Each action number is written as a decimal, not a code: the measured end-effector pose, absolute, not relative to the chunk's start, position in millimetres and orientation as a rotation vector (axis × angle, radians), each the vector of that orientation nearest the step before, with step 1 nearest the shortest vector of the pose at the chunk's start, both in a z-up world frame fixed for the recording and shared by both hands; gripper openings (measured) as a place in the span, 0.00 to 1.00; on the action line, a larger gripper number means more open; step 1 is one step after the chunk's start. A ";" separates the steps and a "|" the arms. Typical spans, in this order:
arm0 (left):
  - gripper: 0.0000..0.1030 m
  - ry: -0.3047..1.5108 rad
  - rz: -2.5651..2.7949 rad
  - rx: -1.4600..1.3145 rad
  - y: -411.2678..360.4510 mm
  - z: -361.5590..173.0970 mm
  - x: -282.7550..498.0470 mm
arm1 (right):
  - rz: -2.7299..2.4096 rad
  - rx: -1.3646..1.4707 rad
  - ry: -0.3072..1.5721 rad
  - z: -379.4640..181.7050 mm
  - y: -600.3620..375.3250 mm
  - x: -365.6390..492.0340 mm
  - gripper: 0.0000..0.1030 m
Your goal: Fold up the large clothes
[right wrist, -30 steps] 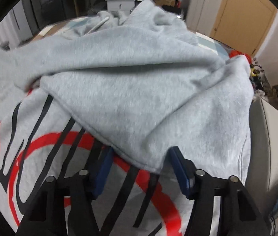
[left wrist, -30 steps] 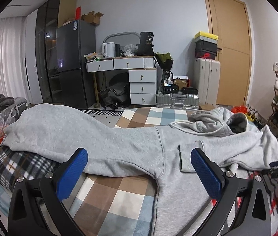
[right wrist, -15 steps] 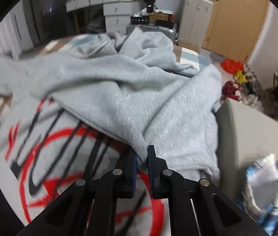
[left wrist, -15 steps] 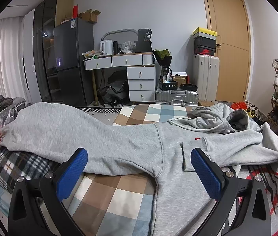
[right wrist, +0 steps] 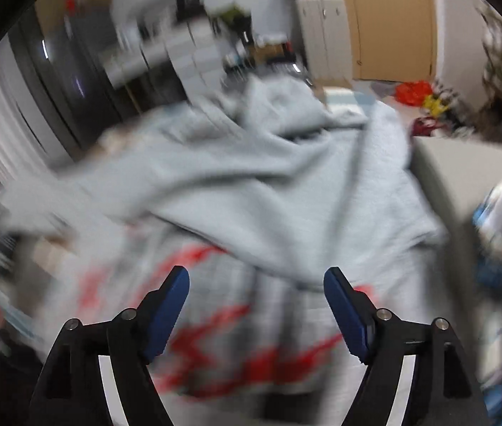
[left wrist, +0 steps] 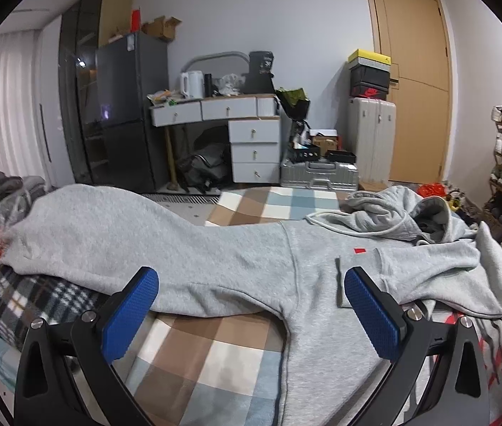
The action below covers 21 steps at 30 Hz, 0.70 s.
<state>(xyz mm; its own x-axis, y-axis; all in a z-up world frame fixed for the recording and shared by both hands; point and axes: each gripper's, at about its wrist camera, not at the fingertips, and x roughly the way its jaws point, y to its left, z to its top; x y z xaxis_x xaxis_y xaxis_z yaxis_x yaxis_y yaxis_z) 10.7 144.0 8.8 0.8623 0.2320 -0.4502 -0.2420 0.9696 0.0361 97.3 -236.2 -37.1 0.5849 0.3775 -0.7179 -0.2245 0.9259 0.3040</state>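
**Right sleeve released, left sleeve next**

The left gripper (left wrist: 251,314) hangs with its fingers wide apart and nothing between them, the hoodie's (left wrist: 307,277) outstretched sleeve (left wrist: 108,234) lying just ahead of it on the checked blanket (left wrist: 211,355). The right gripper (right wrist: 256,305), clamped on the folded-over sleeve half a second ago, now stands spread and empty (its view is badly blurred), so that fold looks laid.

Two low views across hoodie (left wrist: 236,259)
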 end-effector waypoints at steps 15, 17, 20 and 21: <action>0.99 0.483 0.234 -0.198 221.3 47.6 -35.3 | 0.603 0.413 0.669 -37.4 -188.7 27.3 1.00; 0.99 0.494 0.269 -0.244 247.9 51.8 -45.2 | 0.612 0.464 0.666 -37.3 -194.8 20.7 1.00; 0.99 0.507 0.307 -0.342 291.3 51.6 -58.9 | 0.633 0.523 0.669 -37.1 -200.9 18.7 1.00; 0.99 0.510 0.318 -0.371 301.0 50.5 -62.7 | 0.631 0.533 0.667 -36.8 -202.4 17.4 1.00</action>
